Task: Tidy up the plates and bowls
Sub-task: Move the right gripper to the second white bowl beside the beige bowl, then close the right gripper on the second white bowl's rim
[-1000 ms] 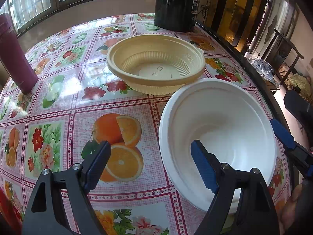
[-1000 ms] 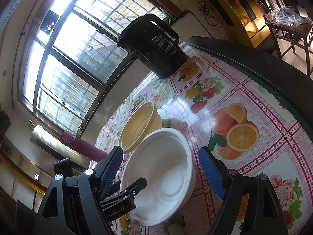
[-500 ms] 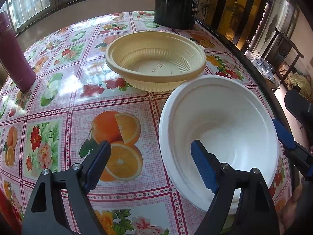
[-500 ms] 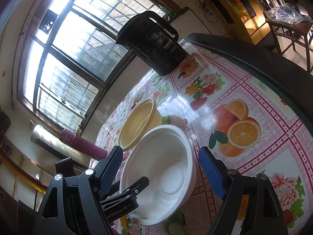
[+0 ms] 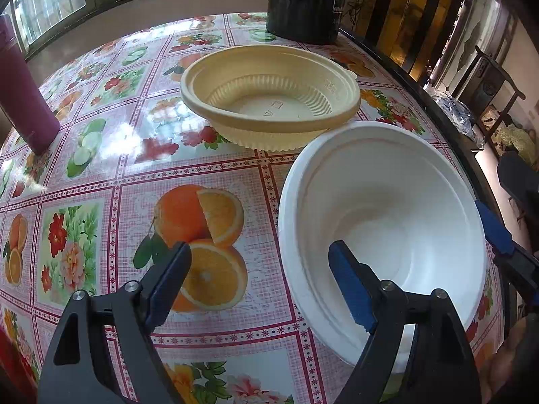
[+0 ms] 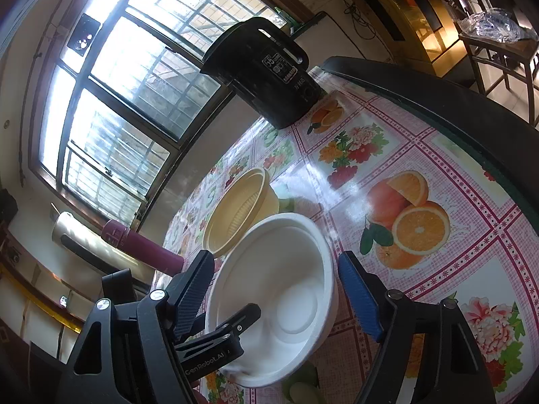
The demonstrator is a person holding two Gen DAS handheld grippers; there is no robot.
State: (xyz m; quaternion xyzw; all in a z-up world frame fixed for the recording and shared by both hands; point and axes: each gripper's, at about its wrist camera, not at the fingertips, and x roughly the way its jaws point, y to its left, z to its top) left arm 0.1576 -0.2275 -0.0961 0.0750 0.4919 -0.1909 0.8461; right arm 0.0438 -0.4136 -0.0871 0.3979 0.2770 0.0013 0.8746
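- White bowl (image 5: 380,222) sits between the spread fingers of the left gripper (image 5: 259,279): one blue pad (image 5: 350,286) is over the inside of the bowl, the other finger is outside, above the tablecloth. The fingers are released and they clamp nothing.
- In the right wrist view the right gripper (image 6: 276,289) is also spread wide, its two fingers on both sides of the same white bowl (image 6: 279,289), grasping nothing. I cannot tell if they touch the rim.
- The left gripper's finger (image 6: 232,323) shows in that view too, reaching over the near rim into the bowl.
- The white bowl stands upright near the table's dark edge (image 5: 424,97).
- Just behind it is a yellow bowl (image 5: 269,91), upright and ribbed inside. The two rims are very close; whether they touch I cannot tell.
- Both bowls rest on a tablecloth (image 5: 101,175) with oranges and flowers.
- A black container (image 5: 303,0) stands at the far end of the table, and a magenta bottle (image 5: 23,94) stands far to the left, well apart from the bowls.
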